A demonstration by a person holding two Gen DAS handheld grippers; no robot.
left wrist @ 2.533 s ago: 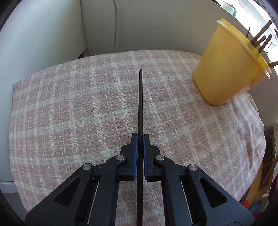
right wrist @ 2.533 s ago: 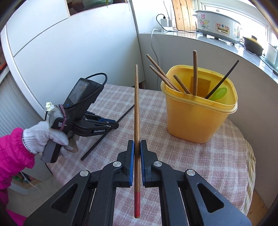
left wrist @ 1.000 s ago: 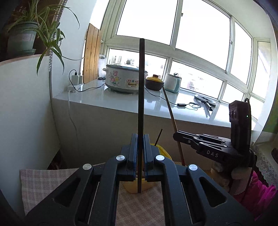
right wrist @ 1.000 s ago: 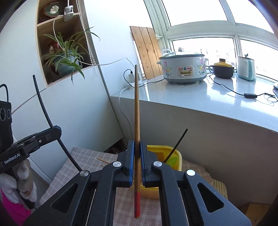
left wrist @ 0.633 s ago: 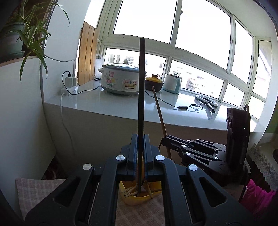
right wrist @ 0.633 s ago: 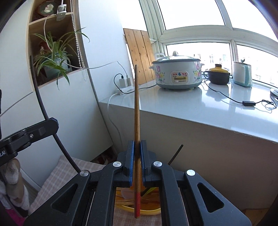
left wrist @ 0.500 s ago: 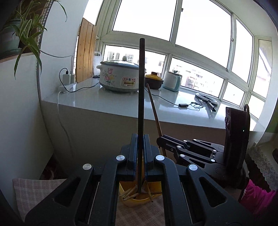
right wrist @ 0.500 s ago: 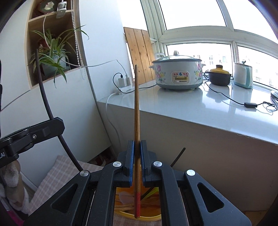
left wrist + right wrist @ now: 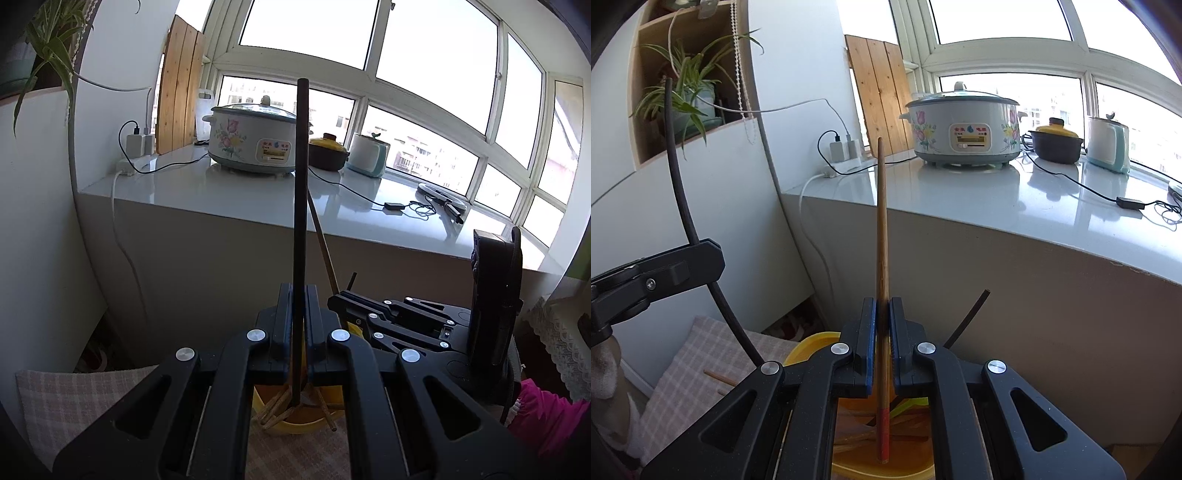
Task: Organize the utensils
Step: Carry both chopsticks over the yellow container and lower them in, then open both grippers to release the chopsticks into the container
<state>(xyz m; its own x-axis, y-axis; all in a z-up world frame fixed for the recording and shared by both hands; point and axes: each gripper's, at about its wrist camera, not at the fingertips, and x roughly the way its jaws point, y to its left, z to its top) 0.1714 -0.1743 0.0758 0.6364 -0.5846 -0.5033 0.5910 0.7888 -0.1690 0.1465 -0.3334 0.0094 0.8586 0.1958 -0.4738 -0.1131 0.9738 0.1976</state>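
My left gripper [image 9: 297, 295] is shut on a black chopstick [image 9: 301, 192] held upright, its lower tip inside the mouth of the yellow tub [image 9: 295, 421] below. My right gripper [image 9: 882, 310] is shut on a brown wooden chopstick [image 9: 881, 229] with a red end, also upright, its red tip down in the yellow tub [image 9: 809, 345]. Several wooden chopsticks lie in the tub. The two grippers hang close side by side over it: the right gripper [image 9: 338, 299] shows in the left wrist view and the left gripper [image 9: 718, 256] in the right wrist view.
The tub stands on a pink checked cloth [image 9: 66, 398]. A loose wooden chopstick [image 9: 720, 378] lies on the cloth [image 9: 701, 350] beside the tub. Behind runs a white counter [image 9: 258, 192] with a flowered cooker [image 9: 255, 142], a pot, a kettle and cables. A pink sleeve [image 9: 546, 410] is at the right.
Both grippers have come down and forward over the yellow tub and closer together. The lower tips of both chopsticks now reach into its mouth.
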